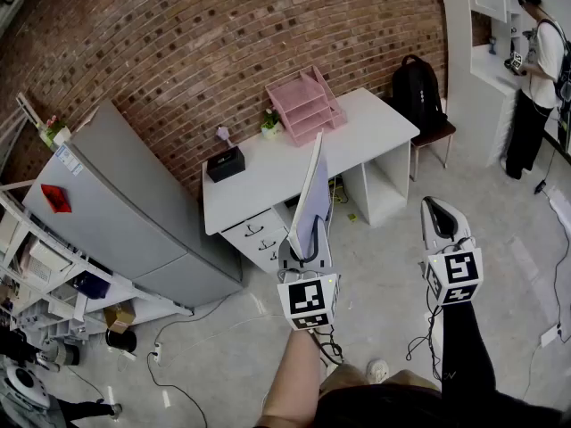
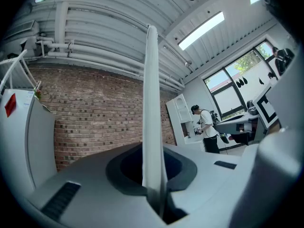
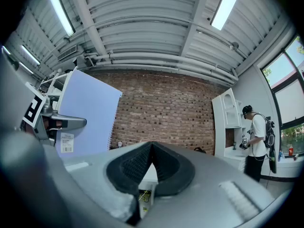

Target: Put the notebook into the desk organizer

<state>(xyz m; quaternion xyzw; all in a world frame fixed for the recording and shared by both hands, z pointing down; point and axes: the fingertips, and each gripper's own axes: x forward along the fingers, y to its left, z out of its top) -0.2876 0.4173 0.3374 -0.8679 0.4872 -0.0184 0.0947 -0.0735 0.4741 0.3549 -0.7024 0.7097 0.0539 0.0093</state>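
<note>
My left gripper (image 1: 304,243) is shut on the lower edge of a thin notebook (image 1: 312,190) and holds it upright, above the floor in front of the white desk (image 1: 357,141). In the left gripper view the notebook (image 2: 152,108) shows edge-on, clamped between the jaws of that gripper (image 2: 154,194). From the right gripper view its lavender cover (image 3: 88,113) and barcode sticker are visible at left. The pink tiered desk organizer (image 1: 306,105) stands at the desk's back edge against the brick wall. My right gripper (image 1: 440,212) hangs to the right, shut and empty (image 3: 152,148).
On the desk there is also a black box (image 1: 226,163) and a small potted plant (image 1: 270,123). A black backpack (image 1: 415,87) sits on a chair at the desk's right. A grey cabinet (image 1: 116,203) stands at left. A person (image 1: 535,69) stands at the far right counter. Cables lie on the floor.
</note>
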